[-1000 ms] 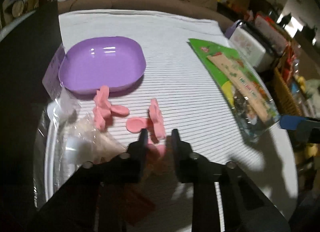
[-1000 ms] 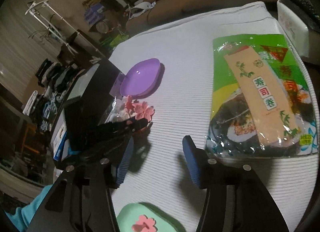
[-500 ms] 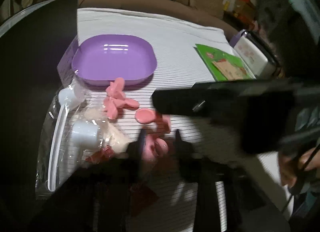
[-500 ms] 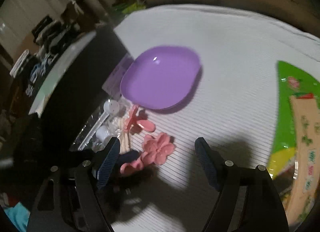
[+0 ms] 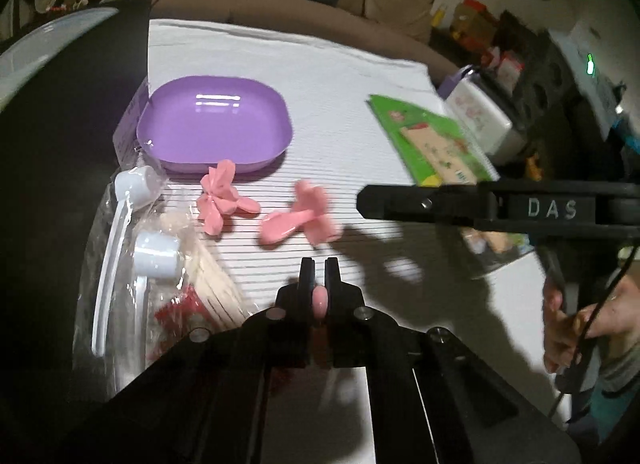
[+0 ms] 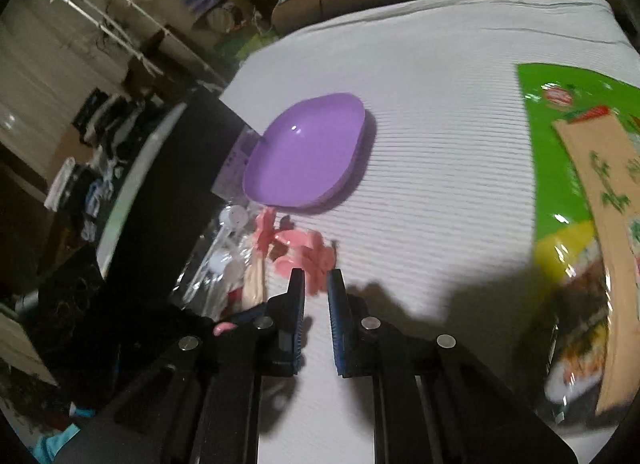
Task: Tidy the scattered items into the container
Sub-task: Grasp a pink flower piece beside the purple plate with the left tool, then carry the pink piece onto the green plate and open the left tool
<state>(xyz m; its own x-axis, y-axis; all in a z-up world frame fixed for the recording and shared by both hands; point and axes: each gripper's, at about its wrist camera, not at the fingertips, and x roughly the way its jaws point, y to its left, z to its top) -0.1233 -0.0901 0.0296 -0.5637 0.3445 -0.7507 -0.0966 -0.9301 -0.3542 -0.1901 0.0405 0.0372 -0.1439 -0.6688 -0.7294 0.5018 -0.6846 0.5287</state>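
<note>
Looks light, stiff and slick, so best pinched across the thin stem: left gripper (image 5: pixel 319 268) clenched on a pink flower pick (image 5: pixel 320 301), right gripper (image 6: pixel 317 280) clenched on another flower pick (image 6: pixel 316 260) at six o'clock of the purple dish (image 6: pixel 304 151).

Both wrist views are dim, with strong fisheye curvature and black vignetting at every corner. The white ribbed tabletop (image 5: pixel 360 95) is the brightest surface. A glare streak sits on the purple dish (image 5: pixel 214 123) toward 12 o'clock. Hard dark shadows of the tools fall across the cloth toward 3 o'clock in the left view. Motion blur smears the pink flower pieces (image 6: pixel 316 264) and the green packet (image 6: pixel 580 223); the background room is murky and soft.
</note>
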